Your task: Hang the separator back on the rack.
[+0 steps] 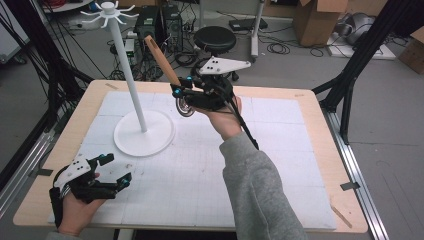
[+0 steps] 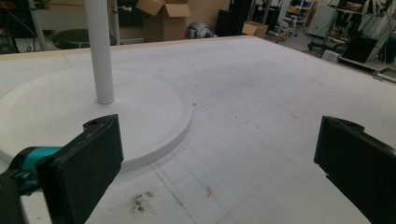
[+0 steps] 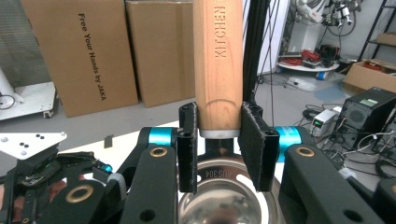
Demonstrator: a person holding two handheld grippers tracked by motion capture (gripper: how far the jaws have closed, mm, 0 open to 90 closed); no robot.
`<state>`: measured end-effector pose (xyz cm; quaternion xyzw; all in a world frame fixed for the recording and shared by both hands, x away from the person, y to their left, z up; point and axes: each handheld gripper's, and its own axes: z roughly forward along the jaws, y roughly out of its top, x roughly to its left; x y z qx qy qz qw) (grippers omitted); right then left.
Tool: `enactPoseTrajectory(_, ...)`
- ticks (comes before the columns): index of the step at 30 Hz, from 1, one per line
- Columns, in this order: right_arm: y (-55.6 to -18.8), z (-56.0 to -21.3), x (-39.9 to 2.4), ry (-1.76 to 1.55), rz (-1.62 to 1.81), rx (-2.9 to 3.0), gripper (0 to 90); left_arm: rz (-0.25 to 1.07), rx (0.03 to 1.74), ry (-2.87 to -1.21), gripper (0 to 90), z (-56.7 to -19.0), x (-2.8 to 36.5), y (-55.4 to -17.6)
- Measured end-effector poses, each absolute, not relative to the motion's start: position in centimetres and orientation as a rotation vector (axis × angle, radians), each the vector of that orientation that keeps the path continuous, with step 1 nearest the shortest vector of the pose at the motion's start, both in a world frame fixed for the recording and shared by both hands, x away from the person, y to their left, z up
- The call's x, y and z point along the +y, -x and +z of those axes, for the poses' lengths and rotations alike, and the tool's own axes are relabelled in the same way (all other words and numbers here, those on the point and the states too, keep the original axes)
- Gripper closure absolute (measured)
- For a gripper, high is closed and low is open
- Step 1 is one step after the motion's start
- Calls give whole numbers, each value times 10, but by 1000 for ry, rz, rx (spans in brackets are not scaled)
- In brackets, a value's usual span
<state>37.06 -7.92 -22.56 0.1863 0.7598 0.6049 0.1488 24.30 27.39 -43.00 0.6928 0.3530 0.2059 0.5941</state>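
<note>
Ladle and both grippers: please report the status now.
Right gripper shut on ladle, lifted above table. Left gripper open, empty, low near white stand. Nothing blocks the stand.

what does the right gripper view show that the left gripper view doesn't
Right gripper view alone: the right gripper shut on a wooden handle stamped KITCHEN, a steel bowl marked SUS 304 below the jaws, and the left gripper farther off.
Left gripper view alone: the left gripper's open jaws, the white stand on its round base, the gridded white mat.
Both: cardboard boxes in the room behind.
</note>
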Motion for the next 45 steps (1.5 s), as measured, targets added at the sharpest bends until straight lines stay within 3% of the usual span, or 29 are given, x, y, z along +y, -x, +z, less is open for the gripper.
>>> enactPoseTrajectory(45,-382,-205,-39,-525,1755,2122,697,496,847,-1584,17,-429,285,-234)
